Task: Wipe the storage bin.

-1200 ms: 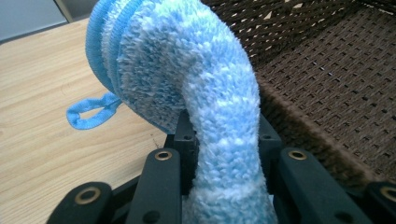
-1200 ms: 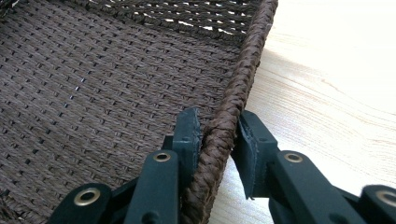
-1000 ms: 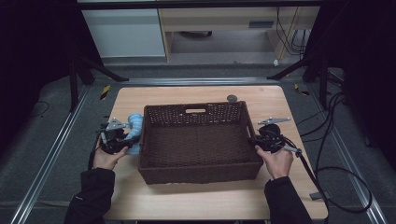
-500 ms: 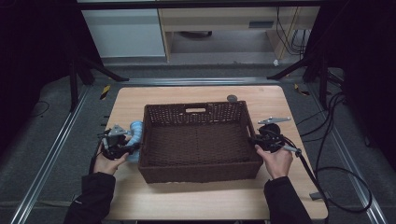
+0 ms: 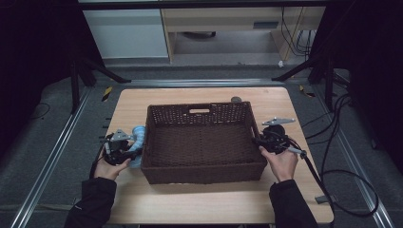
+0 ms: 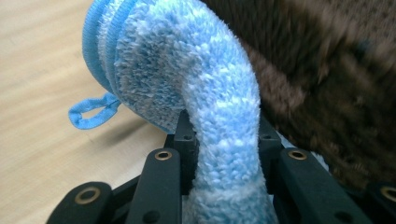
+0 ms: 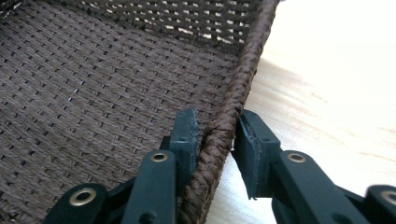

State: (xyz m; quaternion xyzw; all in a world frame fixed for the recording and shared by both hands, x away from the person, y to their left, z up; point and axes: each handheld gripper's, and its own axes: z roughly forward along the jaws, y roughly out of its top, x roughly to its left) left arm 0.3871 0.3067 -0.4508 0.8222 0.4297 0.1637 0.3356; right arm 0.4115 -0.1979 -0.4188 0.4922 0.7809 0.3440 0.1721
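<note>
From the high view I've got the left gripper point(image 5: 124, 151) at abt 9 o'clock of the wicker basket point(image 5: 204, 173), just beside its left wall, low over the wooden table point(image 5: 199, 204). Its jaws are clamped on a fluffy blue cloth point(image 5: 137, 140); in the left gripper view the cloth point(image 6: 205, 102) runs up betw the two black pads, pinched tight, then curls over to the left. A small blue loop point(image 6: 92, 112) hangs off its edge over the tabletop. The basket's dark weave point(image 6: 336, 79) sits right behind the cloth at 2 o'clock, blurred.

The right gripper point(image 5: 264, 141) is at 3 o'clock of the basket, at the right rim. In the right gripper view the braided rim point(image 7: 233, 116) stands betw the jaws: left pad against it on the inside, right pad off it w/ a gap showing, so not gripping. Those jaws have just been opening, rim still betw them. Basket floor point(image 7: 88, 93) lies at 10 o'clock there, bare table point(image 7: 336, 93) at 2 o'clock.

Basket sits mid-table, long side toward me.
</note>
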